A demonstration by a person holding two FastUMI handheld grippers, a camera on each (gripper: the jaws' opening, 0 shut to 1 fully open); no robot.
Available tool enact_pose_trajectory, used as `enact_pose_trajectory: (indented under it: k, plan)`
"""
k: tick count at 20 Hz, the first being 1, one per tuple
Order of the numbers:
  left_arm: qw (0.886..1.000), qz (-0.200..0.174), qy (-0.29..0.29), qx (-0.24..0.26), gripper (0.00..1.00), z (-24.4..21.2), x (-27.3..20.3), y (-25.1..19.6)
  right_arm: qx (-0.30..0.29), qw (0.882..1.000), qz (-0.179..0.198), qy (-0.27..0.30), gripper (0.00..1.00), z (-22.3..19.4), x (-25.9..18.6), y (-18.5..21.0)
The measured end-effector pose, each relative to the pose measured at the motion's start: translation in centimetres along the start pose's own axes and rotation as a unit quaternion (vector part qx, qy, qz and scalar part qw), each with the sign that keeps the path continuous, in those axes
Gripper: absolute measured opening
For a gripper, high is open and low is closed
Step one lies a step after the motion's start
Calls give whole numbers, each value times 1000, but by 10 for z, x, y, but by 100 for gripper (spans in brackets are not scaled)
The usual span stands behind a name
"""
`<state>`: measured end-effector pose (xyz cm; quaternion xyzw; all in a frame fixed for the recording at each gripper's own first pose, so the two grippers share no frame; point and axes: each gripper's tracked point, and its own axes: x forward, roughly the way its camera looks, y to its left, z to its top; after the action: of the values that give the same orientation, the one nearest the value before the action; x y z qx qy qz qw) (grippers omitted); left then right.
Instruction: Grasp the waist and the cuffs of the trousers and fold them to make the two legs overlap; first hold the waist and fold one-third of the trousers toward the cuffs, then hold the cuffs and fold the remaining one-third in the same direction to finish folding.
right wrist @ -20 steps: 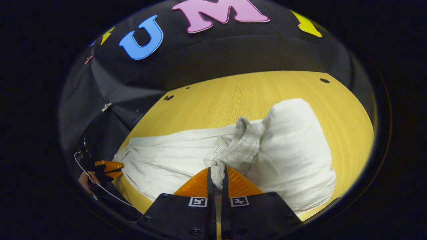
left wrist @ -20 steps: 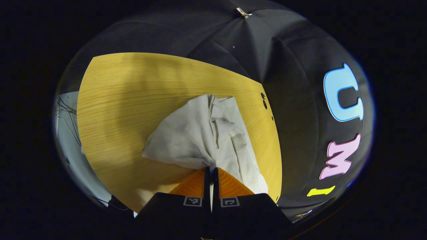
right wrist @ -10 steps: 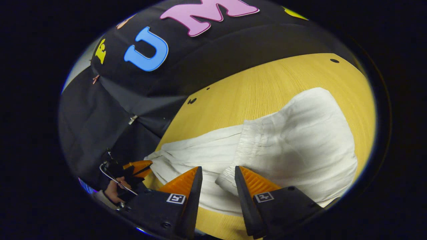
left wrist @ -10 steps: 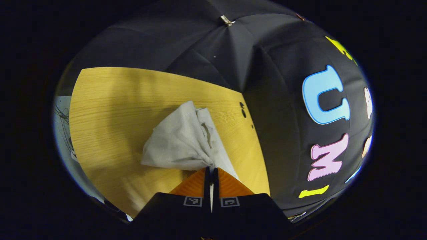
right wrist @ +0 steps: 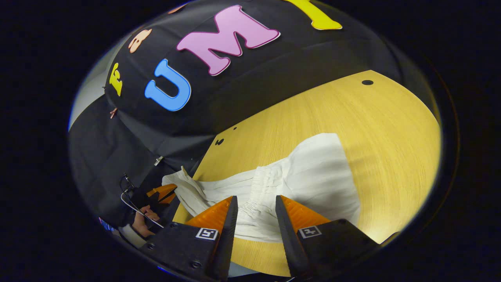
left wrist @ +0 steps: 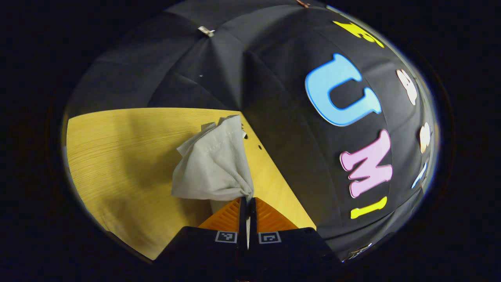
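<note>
White trousers (right wrist: pixel 309 176) lie on the wooden table (right wrist: pixel 383 129), with the elastic waist (right wrist: pixel 256 192) folded over the legs. My right gripper (right wrist: pixel 256 203) hovers open just above the waist, touching nothing. In the left gripper view, my left gripper (left wrist: pixel 247 201) is shut on the cuff end of the trousers (left wrist: pixel 215 164), which bunches up off the table (left wrist: pixel 117 156). The right gripper view shows that left gripper (right wrist: pixel 162 194) and the hand (right wrist: pixel 143 221) holding it at the far left, with the cuff end (right wrist: pixel 184 184) raised beside it.
The black cloth wall (right wrist: pixel 129 133) stands close behind the table's far edge. Small dark holes (right wrist: pixel 367 82) mark the tabletop near its corners. Bare wood (right wrist: pixel 391 156) stretches to the right of the trousers in the right gripper view.
My right gripper let go of the waist, opened and backed away from it. My left gripper, still shut on the cuffs, has lifted and turned, so less of the trousers shows before it.
</note>
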<state>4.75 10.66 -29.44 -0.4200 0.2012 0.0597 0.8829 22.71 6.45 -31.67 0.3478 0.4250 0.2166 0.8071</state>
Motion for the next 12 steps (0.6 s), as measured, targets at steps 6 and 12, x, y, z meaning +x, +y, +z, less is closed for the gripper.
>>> enact_pose_trajectory:
  k: [6, 12]
  plan:
    - [995, -53, 40, 79, 5, -50, 10, -75, 4, 999, -44, -31, 59, 18, -37, -54]
    - [972, -118, 129, 158, 5, -151, 13, -135, 25, 996, -67, -48, 60, 31, -60, -92]
